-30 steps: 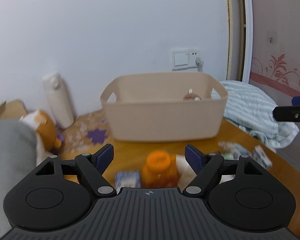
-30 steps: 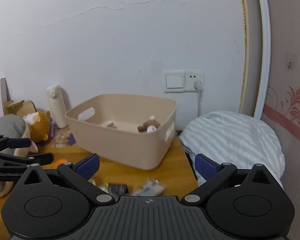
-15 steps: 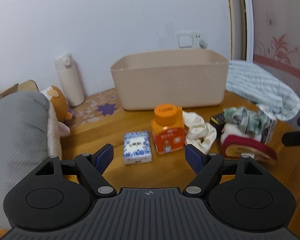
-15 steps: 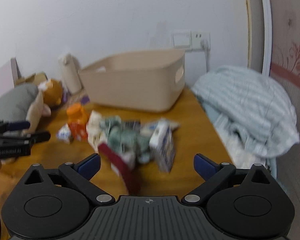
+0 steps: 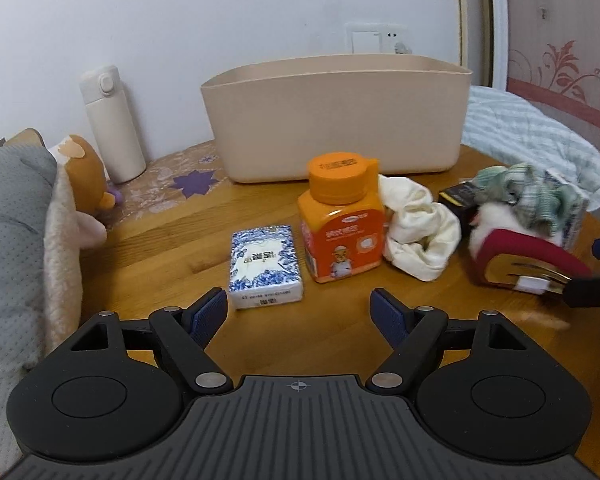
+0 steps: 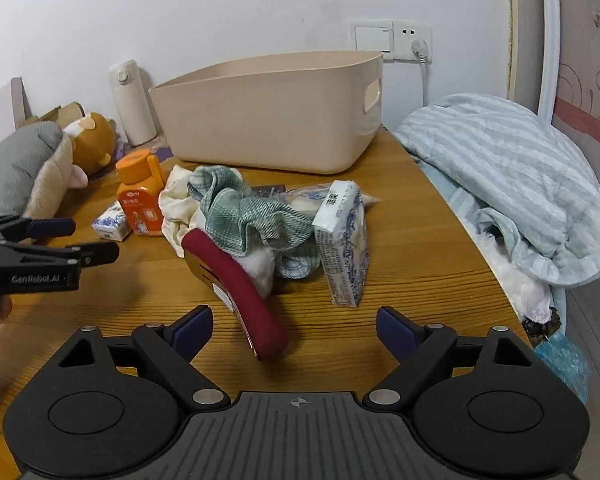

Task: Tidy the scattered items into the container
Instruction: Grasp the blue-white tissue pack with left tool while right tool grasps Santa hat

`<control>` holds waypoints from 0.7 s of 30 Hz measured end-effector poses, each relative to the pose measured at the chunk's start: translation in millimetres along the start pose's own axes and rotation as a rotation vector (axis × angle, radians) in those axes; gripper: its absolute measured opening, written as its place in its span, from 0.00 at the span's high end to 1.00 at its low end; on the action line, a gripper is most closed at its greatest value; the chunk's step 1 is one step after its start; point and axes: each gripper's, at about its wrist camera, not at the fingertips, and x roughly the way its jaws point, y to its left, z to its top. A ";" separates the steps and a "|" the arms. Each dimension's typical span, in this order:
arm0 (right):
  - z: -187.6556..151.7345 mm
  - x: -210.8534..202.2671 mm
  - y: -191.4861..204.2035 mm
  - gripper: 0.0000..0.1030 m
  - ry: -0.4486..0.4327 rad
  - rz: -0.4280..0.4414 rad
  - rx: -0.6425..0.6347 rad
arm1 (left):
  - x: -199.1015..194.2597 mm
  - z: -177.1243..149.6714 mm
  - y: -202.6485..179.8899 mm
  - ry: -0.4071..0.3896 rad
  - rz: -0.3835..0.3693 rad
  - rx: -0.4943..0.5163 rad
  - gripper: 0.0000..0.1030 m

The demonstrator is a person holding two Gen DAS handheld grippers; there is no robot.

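A beige plastic bin [image 5: 336,120] stands at the back of the wooden table; it also shows in the right wrist view [image 6: 272,116]. In front of it lie an orange bottle [image 5: 340,220], a blue-and-white tissue pack [image 5: 264,268], a cream cloth [image 5: 420,228], a green checked cloth [image 6: 252,216], a red headband [image 6: 240,284] and a second tissue pack [image 6: 344,240] standing on edge. My left gripper [image 5: 300,312] is open, just short of the tissue pack and bottle. My right gripper [image 6: 294,328] is open, with the headband's end between its fingers.
A white flask [image 5: 112,124] and a plush toy [image 5: 88,176] sit at the left with a grey cushion [image 5: 8,240]. A striped blanket [image 6: 512,176] lies off the table's right edge. A wall socket with a plug [image 6: 416,44] is behind the bin.
Both grippers have dropped from above the bin down to table height in front of the scattered items. Both stay open.
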 end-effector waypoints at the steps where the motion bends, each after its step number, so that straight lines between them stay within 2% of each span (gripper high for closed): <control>1: -0.1 2.8 1.0 0.14 0.003 -0.002 -0.004 | 3.9 0.3 1.8 -0.001 0.004 -0.003 0.22; 8: 4.1 19.3 9.0 0.18 0.013 -0.021 -0.036 | 27.9 4.4 13.7 -0.006 0.023 -0.037 0.22; 17: 9.0 26.3 16.9 0.19 0.011 -0.023 -0.058 | 48.7 11.3 24.2 0.000 0.007 -0.061 0.22; 20: 10.4 27.0 19.7 0.25 0.012 -0.020 -0.056 | 54.6 13.6 27.9 0.006 -0.009 -0.082 0.24; 21: 11.0 27.2 20.2 0.28 0.013 -0.018 -0.056 | 56.1 13.9 29.1 0.007 -0.016 -0.091 0.28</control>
